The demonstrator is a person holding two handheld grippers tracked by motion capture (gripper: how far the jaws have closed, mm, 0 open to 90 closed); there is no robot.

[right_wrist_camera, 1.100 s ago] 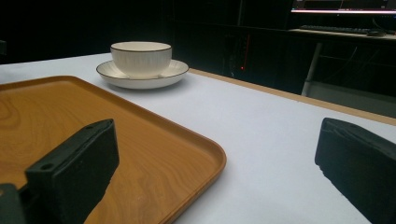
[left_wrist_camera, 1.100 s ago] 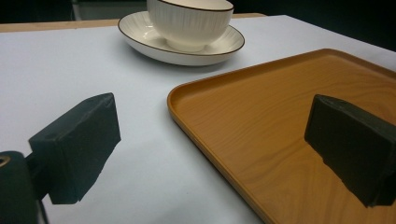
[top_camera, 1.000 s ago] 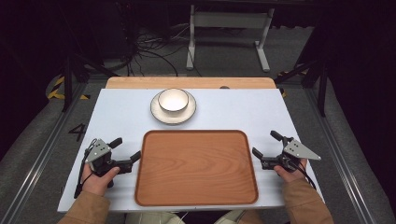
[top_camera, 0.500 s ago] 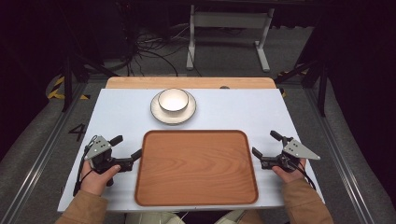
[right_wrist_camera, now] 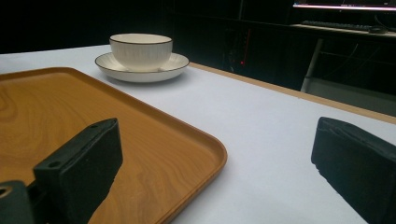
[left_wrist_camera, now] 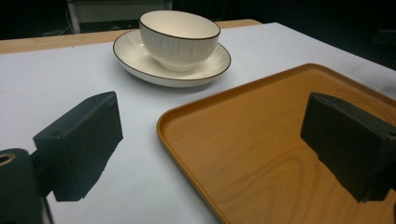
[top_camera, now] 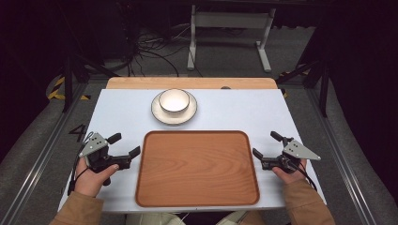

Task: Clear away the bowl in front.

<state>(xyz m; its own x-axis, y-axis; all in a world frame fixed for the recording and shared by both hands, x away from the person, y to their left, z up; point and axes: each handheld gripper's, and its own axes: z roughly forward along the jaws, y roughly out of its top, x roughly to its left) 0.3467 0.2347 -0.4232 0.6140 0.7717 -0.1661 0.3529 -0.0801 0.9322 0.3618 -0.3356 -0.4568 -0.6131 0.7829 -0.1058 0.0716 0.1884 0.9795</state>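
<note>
Both claws stand spread with nothing between them: the left gripper (top_camera: 124, 147) by the wooden tray's (top_camera: 197, 168) left edge, the right gripper (top_camera: 267, 144) by its right edge, its jaws having just been closing a little. Beyond the tray's far edge, a white bowl (top_camera: 174, 101) sits on a saucer (top_camera: 162, 114) on the table (top_camera: 234, 112).

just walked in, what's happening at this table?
A person holds a gripper in each hand at either side of a wooden tray that has nothing on it. The left gripper and right gripper are both open and hold nothing; the right one's jaws have just been closing a little, with nothing between them. Beyond the tray, a white bowl sits on a saucer, untouched. Nothing has been picked up yet.
</note>
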